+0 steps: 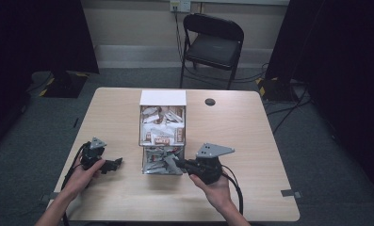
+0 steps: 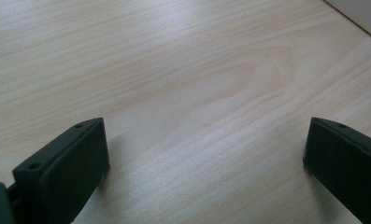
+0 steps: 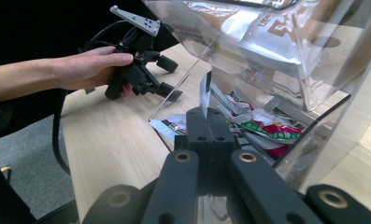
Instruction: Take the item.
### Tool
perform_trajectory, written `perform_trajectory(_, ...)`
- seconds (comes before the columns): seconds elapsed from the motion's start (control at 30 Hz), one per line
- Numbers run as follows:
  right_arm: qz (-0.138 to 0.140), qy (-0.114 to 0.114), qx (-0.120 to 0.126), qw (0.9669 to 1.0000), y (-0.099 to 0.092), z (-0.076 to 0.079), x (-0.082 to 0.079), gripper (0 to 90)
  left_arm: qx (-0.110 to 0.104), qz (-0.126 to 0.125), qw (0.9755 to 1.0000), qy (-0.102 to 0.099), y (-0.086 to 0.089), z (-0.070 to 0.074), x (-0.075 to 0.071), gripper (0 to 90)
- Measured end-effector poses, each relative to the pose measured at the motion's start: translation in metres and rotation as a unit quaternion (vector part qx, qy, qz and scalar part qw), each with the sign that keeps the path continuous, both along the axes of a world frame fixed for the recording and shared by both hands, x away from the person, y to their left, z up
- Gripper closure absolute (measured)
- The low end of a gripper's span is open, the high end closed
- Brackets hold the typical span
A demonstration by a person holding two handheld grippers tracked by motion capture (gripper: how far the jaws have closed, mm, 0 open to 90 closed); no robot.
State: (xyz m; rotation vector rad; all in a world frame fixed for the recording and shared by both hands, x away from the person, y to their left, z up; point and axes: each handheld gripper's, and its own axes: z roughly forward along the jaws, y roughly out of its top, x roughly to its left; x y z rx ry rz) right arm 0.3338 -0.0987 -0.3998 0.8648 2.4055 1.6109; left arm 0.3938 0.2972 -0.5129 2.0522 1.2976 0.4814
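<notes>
A clear plastic dispenser box stands mid-table, its upper bin packed with brown-and-white sachets. Loose sachets lie in its open lower tray. My right gripper reaches into that tray from the right; in the right gripper view its jaws are pressed together on the edge of a white sachet that sticks up between them. My left gripper rests on the bare table left of the box, held by a hand. It is open, with only wood grain between its jaws.
A black folding chair stands beyond the table's far edge. A round black grommet sits in the tabletop right of the box. Cables trail from both grippers toward the near edge. Bare tabletop lies on either side of the box.
</notes>
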Motion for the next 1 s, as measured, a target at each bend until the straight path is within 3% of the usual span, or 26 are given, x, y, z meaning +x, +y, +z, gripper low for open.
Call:
perform_trajectory(0.43, -0.009, -0.003, 0.006, 0.9999, -0.014, 0.008, -0.007, 90.0, 0.000, 0.000, 1.0000, 0.000, 0.000, 0.000, 0.000, 0.0)
perform_trajectory(0.57, -0.013, -0.005, -0.004, 0.9999, -0.022, 0.006, -0.011, 90.0, 0.000, 0.000, 1.0000, 0.000, 0.000, 0.000, 0.000, 0.0)
perform_trajectory(0.63, -0.031, -0.008, 0.010, 0.9994, -0.032, 0.004, -0.014, 90.0, 0.000, 0.000, 1.0000, 0.000, 0.000, 0.000, 0.000, 0.0)
perform_trajectory(1.0, -0.055, -0.007, 0.007, 0.9985, -0.051, 0.007, -0.008, 90.0, 0.000, 0.000, 1.0000, 0.000, 0.000, 0.000, 0.000, 0.0)
